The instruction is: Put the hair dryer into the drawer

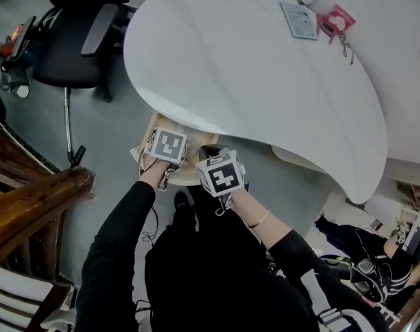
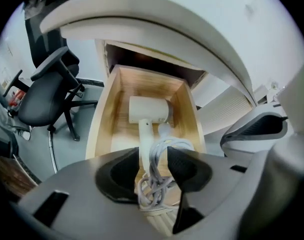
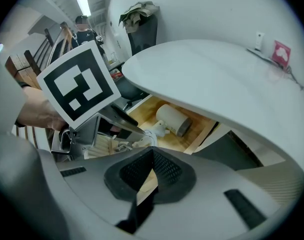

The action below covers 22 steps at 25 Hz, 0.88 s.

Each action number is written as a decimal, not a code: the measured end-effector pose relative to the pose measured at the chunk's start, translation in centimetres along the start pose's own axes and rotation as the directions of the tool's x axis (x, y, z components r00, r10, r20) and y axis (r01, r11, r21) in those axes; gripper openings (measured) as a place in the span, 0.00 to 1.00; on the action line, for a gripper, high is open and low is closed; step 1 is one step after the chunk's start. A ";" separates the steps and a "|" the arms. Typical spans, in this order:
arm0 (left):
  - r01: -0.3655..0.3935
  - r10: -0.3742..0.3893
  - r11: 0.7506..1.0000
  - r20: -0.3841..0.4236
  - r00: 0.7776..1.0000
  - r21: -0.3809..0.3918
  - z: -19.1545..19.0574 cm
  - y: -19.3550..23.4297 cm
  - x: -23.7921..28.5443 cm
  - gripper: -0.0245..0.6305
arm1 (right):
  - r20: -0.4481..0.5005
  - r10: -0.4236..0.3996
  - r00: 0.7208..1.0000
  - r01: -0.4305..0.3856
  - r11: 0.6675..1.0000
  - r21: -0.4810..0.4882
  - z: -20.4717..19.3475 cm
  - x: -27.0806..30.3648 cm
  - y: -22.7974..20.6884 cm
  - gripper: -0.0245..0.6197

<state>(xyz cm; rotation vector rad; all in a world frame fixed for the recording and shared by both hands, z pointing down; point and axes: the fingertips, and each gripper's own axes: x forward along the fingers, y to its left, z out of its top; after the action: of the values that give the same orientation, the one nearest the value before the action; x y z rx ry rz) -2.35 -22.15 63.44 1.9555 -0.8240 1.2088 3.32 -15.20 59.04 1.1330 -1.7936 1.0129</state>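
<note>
Drawer (image 2: 105, 115) of light wood stands pulled out beneath the white tabletop (image 1: 251, 68); the hair dryer (image 2: 147, 109) lies flat inside it. The dryer is cream-white, with its barrel crosswise toward the back, its handle pointing forward and its pale cord (image 2: 157, 184) bundled. The left gripper (image 2: 150, 153) has its fingers released, straddling the handle and cord. The right gripper (image 3: 152, 159) has its fingers clenched and empty.

Pale wooden drawer (image 2: 104, 119) pulled out beneath curved white tabletop (image 2: 182, 14). White hair dryer (image 2: 148, 110) lies flat inside, barrel across, handle toward camera. Left gripper (image 2: 149, 156) jaws apart, coiled white cord (image 2: 154, 184) and handle end between them. Black office chair (image 2: 41, 99) at left.
</note>
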 end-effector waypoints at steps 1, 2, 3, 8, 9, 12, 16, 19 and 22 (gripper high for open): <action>0.010 -0.009 1.000 0.013 1.000 -0.017 0.2 0.0 -0.4 0.33 | 0.005 0.001 1.000 -0.002 1.000 0.003 0.1 -0.1 0.0 0.05; 0.029 -0.028 0.999 0.026 0.999 -0.041 0.3 -0.2 -0.8 0.33 | 0.013 0.001 1.000 -0.001 1.000 0.005 0.2 -0.2 0.0 0.05; 0.050 -0.047 0.997 0.042 0.998 -0.063 0.6 -0.4 -1.2 0.33 | 0.025 -0.002 1.000 0.002 1.000 0.003 0.4 -0.3 -0.1 0.05; 0.108 -0.097 0.992 0.138 0.986 -0.070 1.9 -0.8 -3.9 0.31 | 0.077 -0.018 0.997 0.019 1.000 -0.011 1.3 -1.4 -0.3 0.05; 0.113 -0.102 0.992 0.157 0.982 -0.060 2.0 -0.8 -4.4 0.28 | 0.088 -0.019 0.996 0.020 1.000 -0.014 1.6 -1.7 -0.2 0.05; 0.123 -0.108 0.991 0.217 0.970 -0.059 2.2 -0.9 -5.9 0.22 | 0.137 -0.021 0.990 0.024 1.000 -0.020 2.6 -2.9 -0.1 0.05; 0.117 -0.089 0.991 0.308 0.947 -0.073 2.1 -0.7 -8.0 0.12 | 0.188 -0.018 0.982 0.025 0.999 -0.034 3.4 -4.4 0.1 0.05; 0.112 -0.073 0.990 0.360 0.930 -0.087 1.9 -0.5 -9.4 0.07 | 0.219 -0.018 0.975 0.027 0.999 -0.041 3.8 -5.4 0.2 0.05; 0.126 -0.071 0.986 0.410 0.909 -0.108 1.7 -0.4 -11.0 0.05 | 0.248 -0.015 0.969 0.024 0.999 -0.033 4.2 -6.6 0.5 0.05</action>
<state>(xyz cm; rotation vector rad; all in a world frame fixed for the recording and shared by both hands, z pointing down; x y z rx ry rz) -5.24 -21.52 52.72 2.1399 -0.9688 0.6750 4.08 -16.71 51.45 1.2994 -1.9831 0.8537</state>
